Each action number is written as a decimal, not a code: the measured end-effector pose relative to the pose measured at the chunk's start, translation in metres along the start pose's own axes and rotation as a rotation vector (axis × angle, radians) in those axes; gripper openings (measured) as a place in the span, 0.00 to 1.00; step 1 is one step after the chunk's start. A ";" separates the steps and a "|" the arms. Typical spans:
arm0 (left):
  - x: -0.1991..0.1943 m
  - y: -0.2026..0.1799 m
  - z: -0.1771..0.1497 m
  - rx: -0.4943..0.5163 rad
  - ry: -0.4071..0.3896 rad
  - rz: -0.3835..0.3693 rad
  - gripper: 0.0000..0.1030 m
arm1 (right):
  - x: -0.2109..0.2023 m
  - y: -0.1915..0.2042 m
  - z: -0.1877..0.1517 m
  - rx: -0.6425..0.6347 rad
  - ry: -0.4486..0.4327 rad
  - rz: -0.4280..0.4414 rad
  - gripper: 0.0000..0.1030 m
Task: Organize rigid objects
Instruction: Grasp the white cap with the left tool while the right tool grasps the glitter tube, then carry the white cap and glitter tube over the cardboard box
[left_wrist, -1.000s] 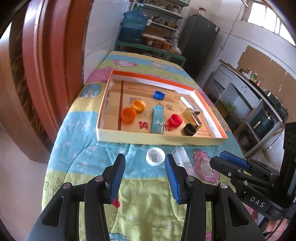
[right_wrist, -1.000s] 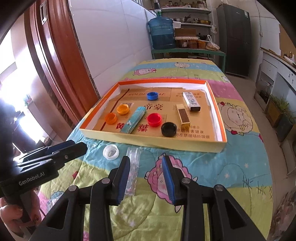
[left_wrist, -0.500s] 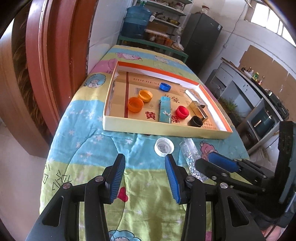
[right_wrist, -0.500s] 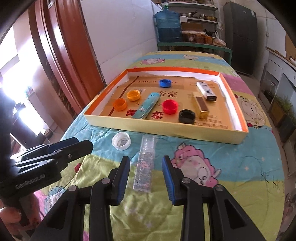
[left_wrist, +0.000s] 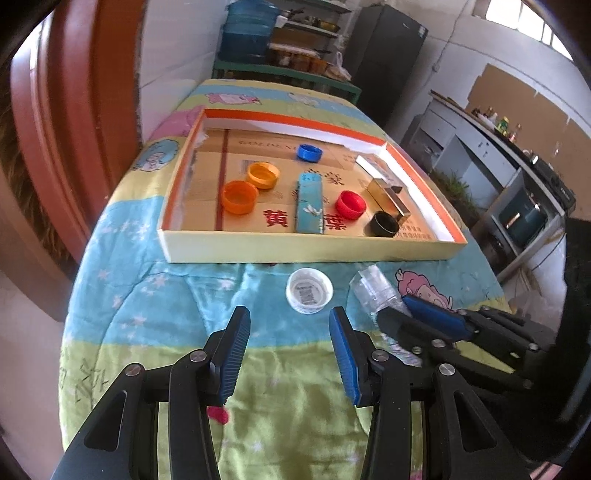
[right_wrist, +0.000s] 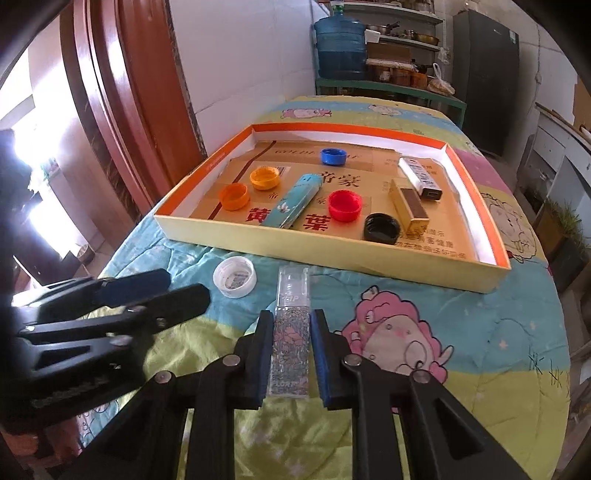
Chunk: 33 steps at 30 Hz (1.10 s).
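Observation:
A clear plastic tube (right_wrist: 293, 291) with a patterned lower half lies on the quilt in front of the cardboard tray (right_wrist: 332, 254). My right gripper (right_wrist: 291, 321) is closing on it, and both blue pads press its sides. In the left wrist view the tube's clear end (left_wrist: 373, 284) sticks out past the right gripper (left_wrist: 432, 317). A white bottle cap (left_wrist: 309, 290) lies open side up just beyond the tips of my left gripper (left_wrist: 289, 321), which is open with nothing between its fingers. The left gripper (right_wrist: 147, 291) also shows beside the cap (right_wrist: 235, 277) in the right wrist view.
The tray (left_wrist: 295, 247) holds two orange caps (left_wrist: 239, 196), a blue cap (left_wrist: 309, 153), a red cap (left_wrist: 350, 205), a black cap (left_wrist: 382, 225), a teal box (left_wrist: 309, 203) and two small boxes (right_wrist: 408, 206). A red-brown door frame (right_wrist: 122, 110) stands left of the table.
My right gripper's jaws have shut onto the clear tube, which lay loose between them before. The left gripper has come lower and nearer to the white cap.

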<state>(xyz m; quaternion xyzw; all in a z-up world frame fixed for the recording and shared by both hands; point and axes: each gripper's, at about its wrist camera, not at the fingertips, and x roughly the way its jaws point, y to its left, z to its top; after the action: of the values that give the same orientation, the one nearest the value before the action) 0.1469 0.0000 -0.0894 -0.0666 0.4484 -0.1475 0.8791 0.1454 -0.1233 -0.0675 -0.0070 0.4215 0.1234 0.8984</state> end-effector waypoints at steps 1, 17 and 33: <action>0.004 -0.003 0.001 0.011 0.006 0.000 0.45 | -0.002 -0.003 0.000 0.007 -0.005 0.001 0.20; 0.026 -0.024 0.005 0.104 -0.016 0.110 0.30 | -0.012 -0.036 -0.004 0.088 -0.019 -0.002 0.20; 0.002 -0.021 0.005 0.078 -0.062 0.117 0.30 | -0.019 -0.034 -0.004 0.084 -0.032 0.008 0.20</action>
<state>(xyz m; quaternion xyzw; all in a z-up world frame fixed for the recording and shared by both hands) 0.1480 -0.0204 -0.0834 -0.0107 0.4180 -0.1111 0.9016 0.1381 -0.1604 -0.0592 0.0345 0.4117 0.1092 0.9041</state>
